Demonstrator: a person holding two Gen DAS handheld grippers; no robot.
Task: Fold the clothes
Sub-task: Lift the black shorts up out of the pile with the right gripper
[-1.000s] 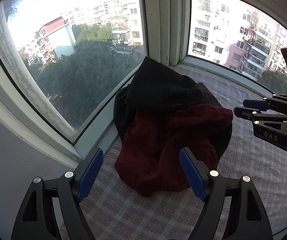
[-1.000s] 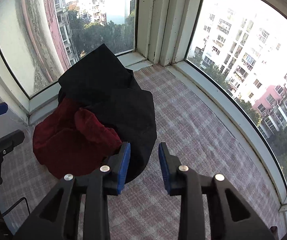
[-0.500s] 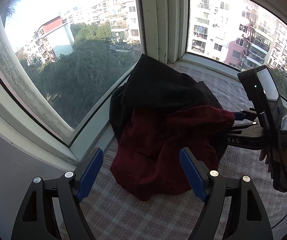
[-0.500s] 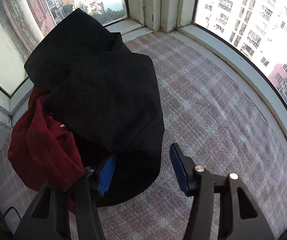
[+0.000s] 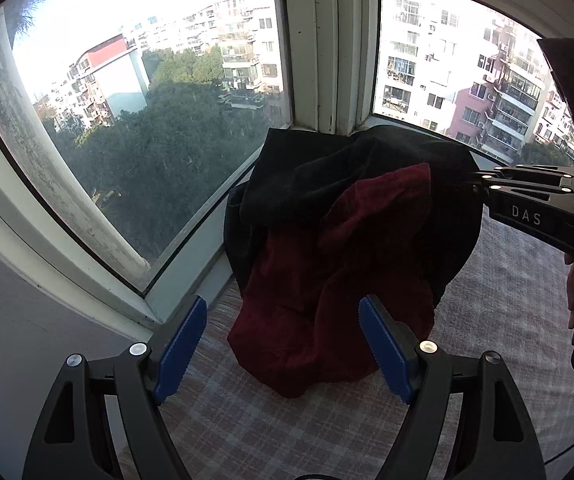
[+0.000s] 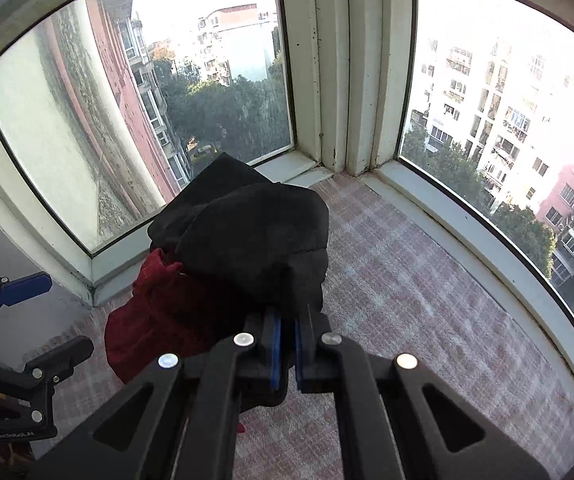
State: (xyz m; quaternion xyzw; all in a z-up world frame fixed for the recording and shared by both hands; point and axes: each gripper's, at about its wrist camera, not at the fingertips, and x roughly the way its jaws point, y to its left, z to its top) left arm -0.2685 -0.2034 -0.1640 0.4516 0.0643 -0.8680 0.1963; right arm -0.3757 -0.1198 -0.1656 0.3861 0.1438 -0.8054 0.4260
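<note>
Cloth is now caught in the right claw [image 6: 287,326], which a second ago was standing open short of the pile and is now pinching the black garment [image 6: 255,240], lifting it off the red garment [image 5: 327,280]. Sorting is starting. Left claw [image 5: 283,344] is waiting open, near the pile. Pile is sitting against the window corner [image 6: 327,80]; checked cushion [image 6: 427,300] right of the pile is lying free.

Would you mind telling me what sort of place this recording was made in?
Probably a bay-window ledge in a high-rise flat: corner window panes overlook apartment blocks and treetops, and a checked pink-grey fabric cover lines the ledge.
</note>
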